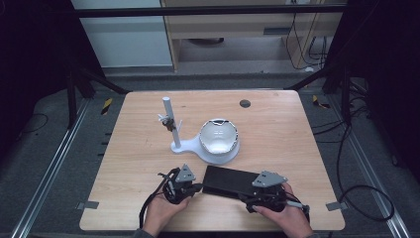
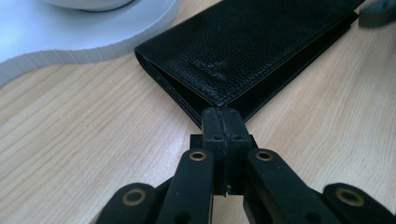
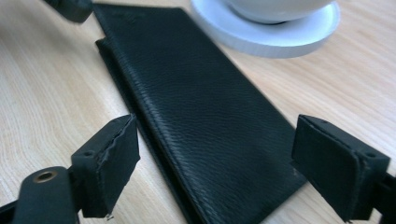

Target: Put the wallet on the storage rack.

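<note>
A long black leather wallet lies flat and closed near the table's front edge. My left gripper is shut, and its tips touch the wallet's left corner; in the left gripper view the jaws meet with no gap and nothing between them. My right gripper is open at the wallet's right end. In the right gripper view its gripper has one jaw on each side of the wallet, clear of the leather.
Just behind the wallet stands a white stand base that carries a white bowl and an upright post with a small clip. A dark round hole sits near the table's far edge. Bare wood lies left and right.
</note>
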### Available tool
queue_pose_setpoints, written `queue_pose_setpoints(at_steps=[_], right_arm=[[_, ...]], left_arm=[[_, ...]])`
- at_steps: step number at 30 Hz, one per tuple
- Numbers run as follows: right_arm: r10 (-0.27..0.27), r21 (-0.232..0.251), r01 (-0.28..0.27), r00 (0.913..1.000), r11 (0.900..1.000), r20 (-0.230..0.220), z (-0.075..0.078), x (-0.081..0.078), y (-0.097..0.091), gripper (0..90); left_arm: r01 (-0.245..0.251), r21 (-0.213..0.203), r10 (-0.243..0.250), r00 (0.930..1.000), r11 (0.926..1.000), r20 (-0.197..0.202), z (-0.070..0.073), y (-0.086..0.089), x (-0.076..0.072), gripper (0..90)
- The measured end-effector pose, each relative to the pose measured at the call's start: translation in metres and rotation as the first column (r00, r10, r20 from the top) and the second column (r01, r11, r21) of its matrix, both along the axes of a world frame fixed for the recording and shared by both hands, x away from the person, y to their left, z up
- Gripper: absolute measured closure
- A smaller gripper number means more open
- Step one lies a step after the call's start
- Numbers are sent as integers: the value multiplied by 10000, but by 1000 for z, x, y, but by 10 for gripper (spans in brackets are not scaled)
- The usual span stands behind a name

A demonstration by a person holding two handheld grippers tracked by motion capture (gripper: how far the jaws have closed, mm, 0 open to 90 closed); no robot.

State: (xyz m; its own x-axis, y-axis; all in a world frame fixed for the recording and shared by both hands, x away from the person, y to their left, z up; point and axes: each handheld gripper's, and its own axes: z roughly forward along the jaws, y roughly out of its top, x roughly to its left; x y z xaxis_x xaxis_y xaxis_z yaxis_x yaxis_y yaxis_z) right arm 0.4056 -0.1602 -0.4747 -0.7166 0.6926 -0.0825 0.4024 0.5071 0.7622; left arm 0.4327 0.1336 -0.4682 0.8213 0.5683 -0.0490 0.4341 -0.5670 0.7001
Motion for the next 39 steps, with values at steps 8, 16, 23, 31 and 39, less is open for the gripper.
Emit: queue_pose_setpoints(at_steps=[8, 16, 23, 31, 39], right_arm=[[125, -608, -133, 9998, 9981, -149, 5, 9, 13, 125], [372, -1254, -410, 9988, 9913, -330, 9, 19, 28, 134], [402, -1628, -479, 9979, 9855, -498, 9, 29, 39, 163], [357, -1626, -419, 9985, 9858, -404, 9, 31, 40, 188], [208, -1554, -254, 9993, 9875, -312, 11, 33, 37, 222]], left_arm=[[-14, -307, 16, 10000, 9995, 80, 9, -3, 6, 900], [81, -439, -77, 9999, 9990, 85, 15, -7, 10, 900], [256, -305, -258, 9997, 9992, -56, 12, -16, 14, 900], [157, -155, -162, 9994, 9998, -316, 3, -19, 22, 900], [-85, -373, 75, 9996, 9993, -266, 2, -17, 24, 900]])
